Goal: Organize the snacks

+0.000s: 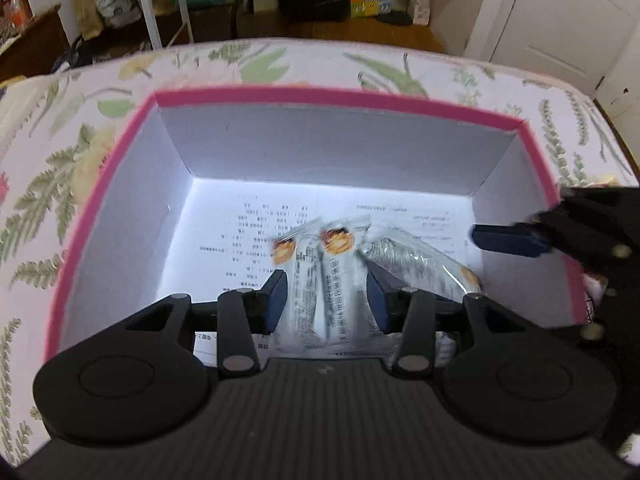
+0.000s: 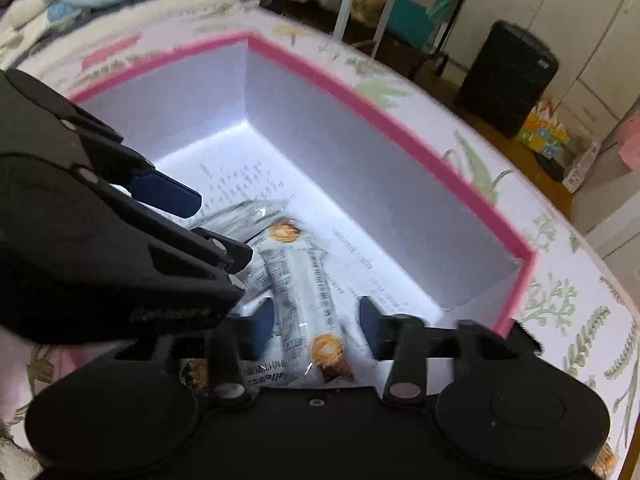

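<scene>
A white box with a pink rim (image 1: 340,96) (image 2: 360,100) stands on a leaf-patterned cloth. On its floor lies a printed sheet (image 1: 256,232). My left gripper (image 1: 326,300) is open just above the floor, with two white snack packets (image 1: 320,276) lying between its blue pads without being pressed. A silvery packet (image 1: 420,264) lies to their right. My right gripper (image 2: 316,324) is open as well, and a white packet with a pastry picture (image 2: 304,292) lies loose between its pads. One right finger (image 1: 508,240) reaches in over the box's right wall. The left gripper's finger (image 2: 168,194) shows at the left.
The leaf-patterned cloth (image 1: 60,160) runs around the box on all sides. Beyond its far edge are a wooden floor, a black suitcase (image 2: 508,80), metal stand legs (image 1: 148,12), bags and a white door (image 1: 560,20). Another packet (image 1: 592,296) shows outside the box's right wall.
</scene>
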The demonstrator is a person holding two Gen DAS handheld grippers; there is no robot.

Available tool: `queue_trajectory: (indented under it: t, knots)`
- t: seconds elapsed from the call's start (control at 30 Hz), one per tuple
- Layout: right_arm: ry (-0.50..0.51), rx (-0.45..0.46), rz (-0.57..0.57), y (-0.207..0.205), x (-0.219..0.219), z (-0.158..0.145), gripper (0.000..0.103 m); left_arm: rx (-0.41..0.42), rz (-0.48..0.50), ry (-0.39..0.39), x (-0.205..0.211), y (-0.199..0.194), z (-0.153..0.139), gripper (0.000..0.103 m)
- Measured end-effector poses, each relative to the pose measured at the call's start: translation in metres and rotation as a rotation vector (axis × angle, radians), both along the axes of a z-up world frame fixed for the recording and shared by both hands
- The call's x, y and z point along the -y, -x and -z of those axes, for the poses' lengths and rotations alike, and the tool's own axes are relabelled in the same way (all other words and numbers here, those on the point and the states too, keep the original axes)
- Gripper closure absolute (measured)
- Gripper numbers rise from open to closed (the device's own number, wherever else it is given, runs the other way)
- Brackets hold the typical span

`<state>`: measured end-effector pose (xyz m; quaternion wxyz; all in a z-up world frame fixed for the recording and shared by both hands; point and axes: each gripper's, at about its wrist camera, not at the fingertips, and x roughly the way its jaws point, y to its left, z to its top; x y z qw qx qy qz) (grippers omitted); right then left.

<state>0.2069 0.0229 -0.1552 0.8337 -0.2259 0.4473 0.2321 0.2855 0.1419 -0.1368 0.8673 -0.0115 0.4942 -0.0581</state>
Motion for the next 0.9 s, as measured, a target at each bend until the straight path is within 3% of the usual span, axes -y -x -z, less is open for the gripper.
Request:
queue_trajectory:
  t: [0.2,0.33,0.4,0.5,0.67,0.9]
  knots:
    - [-0.200,0.080,0.039,0.063,0.055,-0.078,0.051,0.059,0.036,0.026,-0.001,0.026,-0.048,0.055]
    - [-0.243,0.147,0.083,0.106,0.096,-0.114,0.051,0.059,0.080,0.038,0.001,0.054,-0.075,0.051]
    - [-0.268,0.158,0.137,0.120,0.119,-0.125,0.051,0.063,0.114,0.001,0.004,0.068,-0.088,0.049]
    - [-0.274,0.175,0.199,0.132,0.147,-0.133,0.051,0.120,0.159,-0.045,0.007,0.089,-0.108,0.044]
    - [-0.277,0.176,0.233,0.150,0.174,-0.127,0.051,0.182,0.172,0.022,0.019,0.119,-0.128,0.041]
    - [-0.306,0.174,0.256,0.157,0.190,-0.090,0.049,0.181,0.191,0.123,0.062,0.140,-0.110,0.039]
